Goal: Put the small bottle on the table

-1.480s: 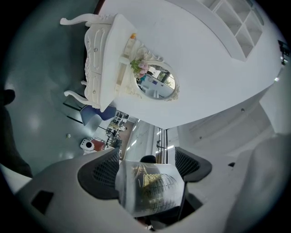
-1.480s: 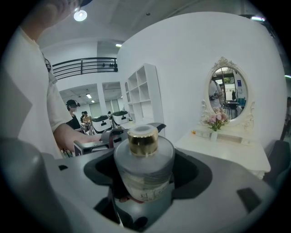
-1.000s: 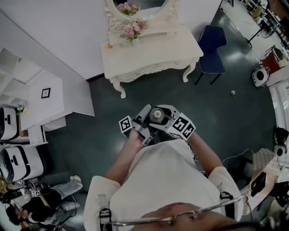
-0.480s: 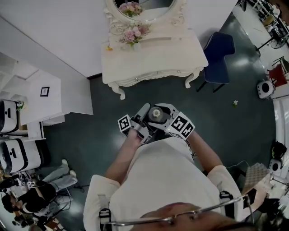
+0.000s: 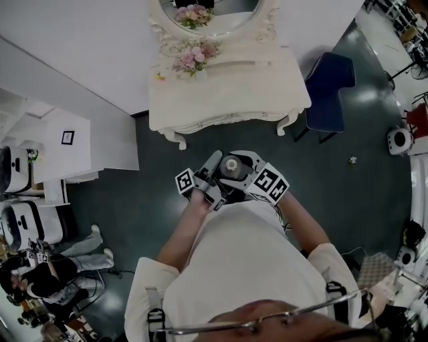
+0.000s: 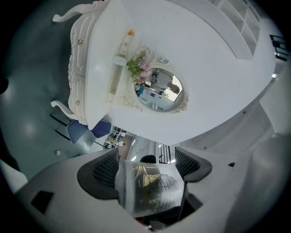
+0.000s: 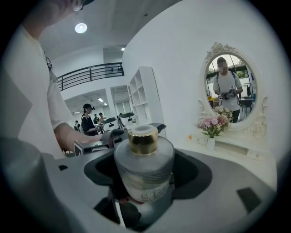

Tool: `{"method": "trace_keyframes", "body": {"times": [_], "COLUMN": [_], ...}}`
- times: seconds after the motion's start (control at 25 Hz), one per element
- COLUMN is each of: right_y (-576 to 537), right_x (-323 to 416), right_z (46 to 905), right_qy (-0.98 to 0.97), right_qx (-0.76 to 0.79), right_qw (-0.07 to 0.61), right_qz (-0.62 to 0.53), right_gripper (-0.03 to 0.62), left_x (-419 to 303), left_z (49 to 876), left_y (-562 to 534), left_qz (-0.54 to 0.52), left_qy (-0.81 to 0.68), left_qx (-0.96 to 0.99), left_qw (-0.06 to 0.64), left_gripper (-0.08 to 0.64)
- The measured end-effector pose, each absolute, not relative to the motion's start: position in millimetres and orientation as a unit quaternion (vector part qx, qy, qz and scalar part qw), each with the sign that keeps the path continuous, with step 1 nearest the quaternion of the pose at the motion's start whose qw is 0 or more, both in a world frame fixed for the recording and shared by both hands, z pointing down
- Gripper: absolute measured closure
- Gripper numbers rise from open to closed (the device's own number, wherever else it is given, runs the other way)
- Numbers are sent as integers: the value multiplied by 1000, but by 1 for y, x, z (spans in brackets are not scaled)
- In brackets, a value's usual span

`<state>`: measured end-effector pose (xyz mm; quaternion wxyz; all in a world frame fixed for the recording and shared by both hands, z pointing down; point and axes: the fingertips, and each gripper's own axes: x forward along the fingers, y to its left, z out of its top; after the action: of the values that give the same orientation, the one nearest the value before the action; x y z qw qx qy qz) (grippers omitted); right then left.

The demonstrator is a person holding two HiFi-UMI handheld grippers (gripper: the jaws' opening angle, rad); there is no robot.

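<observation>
So the white carved dressing table (image 5: 244,83) has a pink flower bouquet (image 5: 192,59) by its back edge, an oval white-framed mirror (image 5: 231,9) behind it, and a tiny orange thing (image 5: 159,76) at the back left corner.

We count two grippers, the left gripper (image 6: 146,179) and the right gripper (image 7: 144,175), and one small bottle (image 5: 231,164) with one gold cap (image 7: 142,139). We count one white dressing table (image 5: 234,87), one oval mirror (image 5: 227,10), one vase of pink flowers (image 5: 192,59) and one small orange item (image 5: 159,76) on the tabletop. On the floor we count one blue chair (image 5: 329,87) and one small loose flower (image 5: 352,160). We count one white shelf unit (image 5: 63,150) with one small framed picture (image 5: 67,137) on it. In the right gripper view we count two ceiling lights (image 7: 81,28).
</observation>
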<state>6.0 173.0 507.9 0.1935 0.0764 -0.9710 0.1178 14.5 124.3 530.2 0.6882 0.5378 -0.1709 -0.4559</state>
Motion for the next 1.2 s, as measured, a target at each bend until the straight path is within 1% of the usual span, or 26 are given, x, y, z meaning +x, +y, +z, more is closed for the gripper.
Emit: {"method": "trace_keyframes", "body": {"times": [0.32, 0.6, 1.2], "right_y": [139, 91, -19], "right_x": [0, -12, -62], "right_z": [512, 518, 521], "right_qy": [-970, -966, -955], "right_qx": [72, 99, 154], "right_qw": [194, 194, 198], "right_qz": [128, 138, 157], "right_gripper": [245, 247, 247], "left_x": [8, -2, -45], "left_z": [536, 542, 546], "left_y": [91, 44, -65], "left_qz": [-452, -439, -389], "left_qy": [-178, -163, -120], "left_qx": [531, 528, 535], "left_qw": [694, 709, 740], "left_gripper": [176, 176, 176]}}
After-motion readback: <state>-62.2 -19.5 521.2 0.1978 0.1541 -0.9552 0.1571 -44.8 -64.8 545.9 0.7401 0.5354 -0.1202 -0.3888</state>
